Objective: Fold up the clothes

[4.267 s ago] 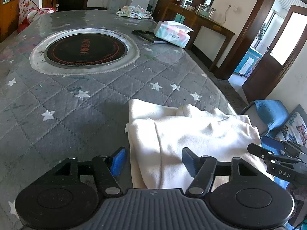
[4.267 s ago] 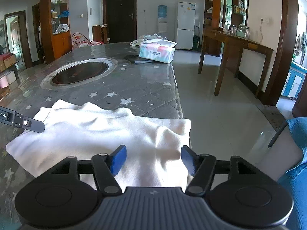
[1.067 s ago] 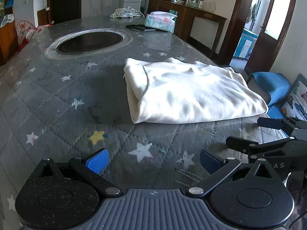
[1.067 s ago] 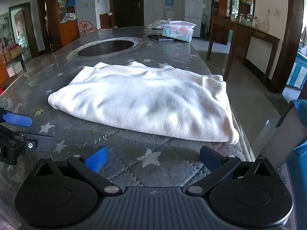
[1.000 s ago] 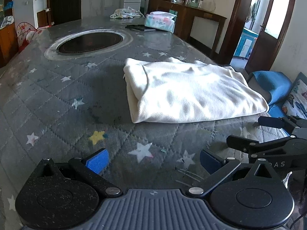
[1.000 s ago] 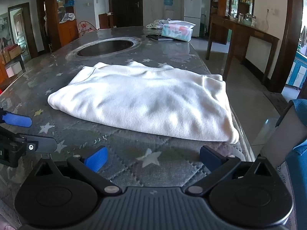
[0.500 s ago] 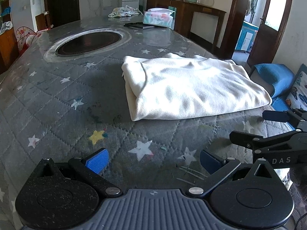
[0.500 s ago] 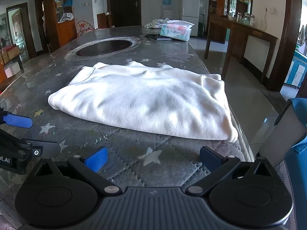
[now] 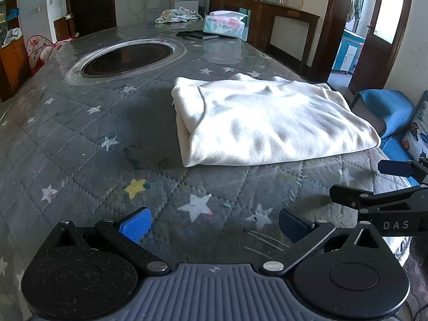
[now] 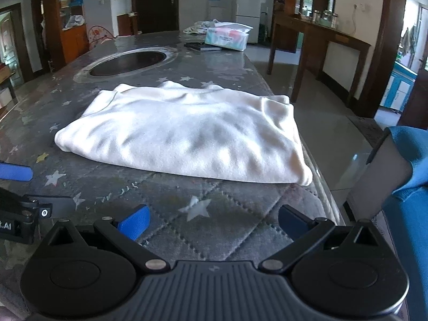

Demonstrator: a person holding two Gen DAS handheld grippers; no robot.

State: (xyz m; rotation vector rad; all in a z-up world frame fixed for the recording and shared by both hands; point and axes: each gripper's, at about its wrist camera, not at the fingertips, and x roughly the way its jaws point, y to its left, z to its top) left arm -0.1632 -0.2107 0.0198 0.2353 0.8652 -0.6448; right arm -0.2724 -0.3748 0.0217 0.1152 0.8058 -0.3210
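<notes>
white garment [image 9: 267, 123] lies folded into a flat rectangle on the grey star-print table cover [image 9: 80, 144], near the table's right edge, well apart from both tools. left gripper [image 9: 214, 223] hovers low over bare cover in front of it, jaws wide, holding nothing. right gripper [image 10: 212, 220] same: jaws wide, empty, just short of the garment's near hem. judgement: fold looks mostly done, maybe one more fold left. risks: right corner of the garment sits close to the table edge, so a careless drag toward that side could pull it off the table. thick layered edge on the left side means a pinch may catch only the top layer and undo the stack. tissue box [image 10: 227, 37] and round inset burner [image 9: 125, 58] are far back, no conflict.
</notes>
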